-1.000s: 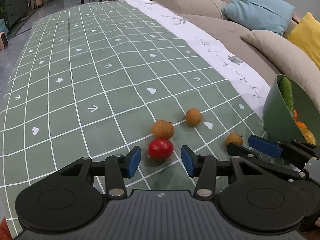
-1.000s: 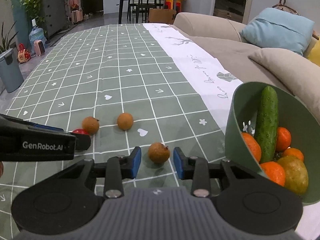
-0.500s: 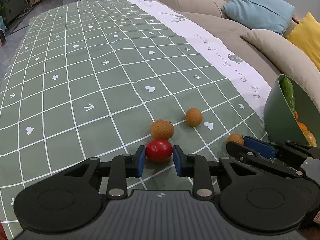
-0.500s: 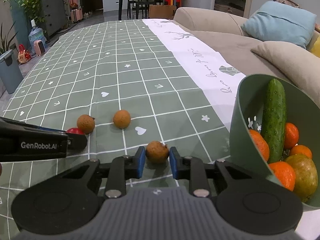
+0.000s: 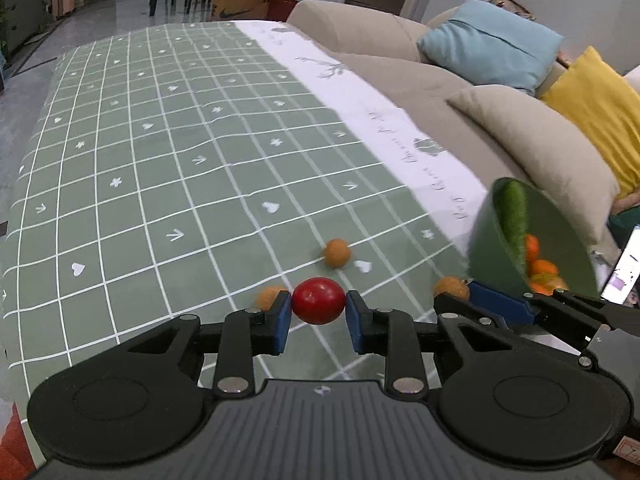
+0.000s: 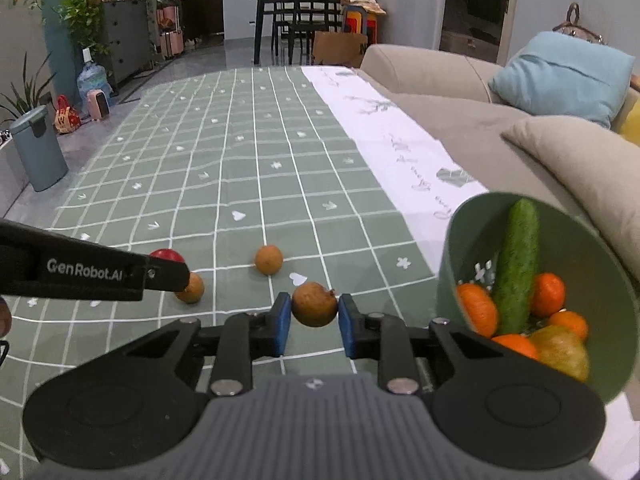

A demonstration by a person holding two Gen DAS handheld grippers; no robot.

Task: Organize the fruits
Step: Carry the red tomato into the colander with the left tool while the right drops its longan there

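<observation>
My left gripper (image 5: 318, 303) is shut on a small red fruit (image 5: 318, 300) and holds it just above the green checked cloth. My right gripper (image 6: 313, 312) is shut on a brown longan (image 6: 314, 305), also lifted a little. Two more brown longans lie on the cloth: one (image 6: 269, 259) in the middle and one (image 6: 191, 289) beside the left gripper's finger. The right gripper's blue pad (image 5: 496, 303) shows in the left wrist view with its longan (image 5: 451, 288).
A green bowl (image 6: 452, 248) at the right holds a cucumber (image 6: 516, 264), oranges and a yellowish fruit. A beige sofa with blue (image 6: 560, 76) and yellow cushions runs along the right. The cloth (image 5: 160, 160) stretches far ahead.
Both grippers have closed on their fruits and lifted them off the cloth. The left one holds the red fruit, the right one the longan.
</observation>
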